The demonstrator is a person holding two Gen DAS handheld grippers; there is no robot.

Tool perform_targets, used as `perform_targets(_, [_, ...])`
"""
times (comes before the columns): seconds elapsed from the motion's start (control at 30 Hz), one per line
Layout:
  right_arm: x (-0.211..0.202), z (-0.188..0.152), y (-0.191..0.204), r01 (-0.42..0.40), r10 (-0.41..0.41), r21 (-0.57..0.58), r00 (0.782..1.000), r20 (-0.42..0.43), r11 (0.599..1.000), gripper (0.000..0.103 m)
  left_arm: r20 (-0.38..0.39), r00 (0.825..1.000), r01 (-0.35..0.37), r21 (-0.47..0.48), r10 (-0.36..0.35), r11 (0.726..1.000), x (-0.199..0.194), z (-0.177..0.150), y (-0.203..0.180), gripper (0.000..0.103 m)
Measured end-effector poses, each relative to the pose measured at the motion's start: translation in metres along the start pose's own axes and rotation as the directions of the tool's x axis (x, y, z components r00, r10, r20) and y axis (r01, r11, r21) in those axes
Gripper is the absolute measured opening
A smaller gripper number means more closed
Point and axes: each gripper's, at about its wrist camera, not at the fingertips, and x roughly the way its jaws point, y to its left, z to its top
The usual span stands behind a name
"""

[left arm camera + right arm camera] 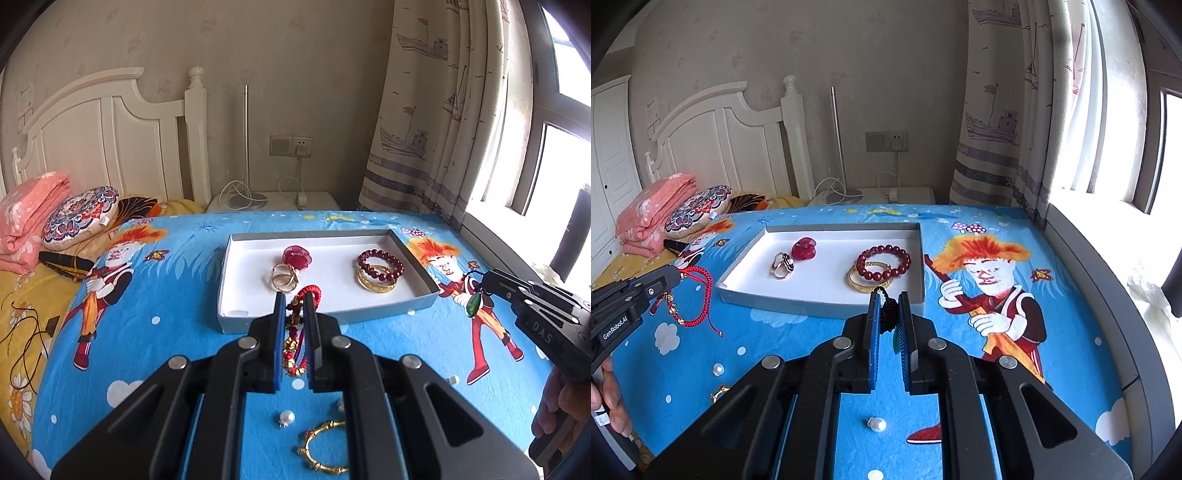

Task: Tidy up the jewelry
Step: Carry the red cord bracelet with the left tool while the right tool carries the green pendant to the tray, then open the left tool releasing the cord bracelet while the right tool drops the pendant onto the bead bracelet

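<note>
The red braided cord bracelet with small gold charms hangs pinched in the left gripper, its loop drooping below the fingertips at the left edge of the right wrist view. The green oval pendant on a dark knotted cord dangles the same way from the right gripper, whose jaws are pressed together on the cord. Both pieces are clear of the blue cartoon-printed bedspread.

Their target, I judge, is the shallow grey cardboard tray with a white lining, which lies just ahead of both grippers in mid-frame, its long axis running left to right. The left gripper faces its near left part, the right gripper its near right corner; both look about equally near.

Inside already: a dark red bead bracelet on a gold bangle, gold rings, and a red flower-shaped piece. A white pearl and a gold segmented bangle remain on the bedspread.
</note>
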Motion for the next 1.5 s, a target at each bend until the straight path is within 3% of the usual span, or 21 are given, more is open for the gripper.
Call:
perform_targets(0.53, [0.027,0.043,0.014,-0.001,0.002,-0.015,1.0,0.031,1.0,0.01,0.014,1.0,-0.014,0.008,0.014,1.0,0.036,0.043,-0.009,0.009])
perform_targets(0.93, [0.066,0.074,0.028,-0.004,0.004,-0.001,0.999,0.043,1.0,0.01,-0.021,0.998,-0.052,-0.015,0.051,0.999,0.09,0.066,-0.002,0.009])
perform_targets(1.5, [0.143,0.058,0.035,0.024,-0.025,-0.013,0.997,-0.07,1.0,0.011,-0.143,0.988,-0.068,-0.042,0.061,0.997,0.169,0.052,0.005,0.009])
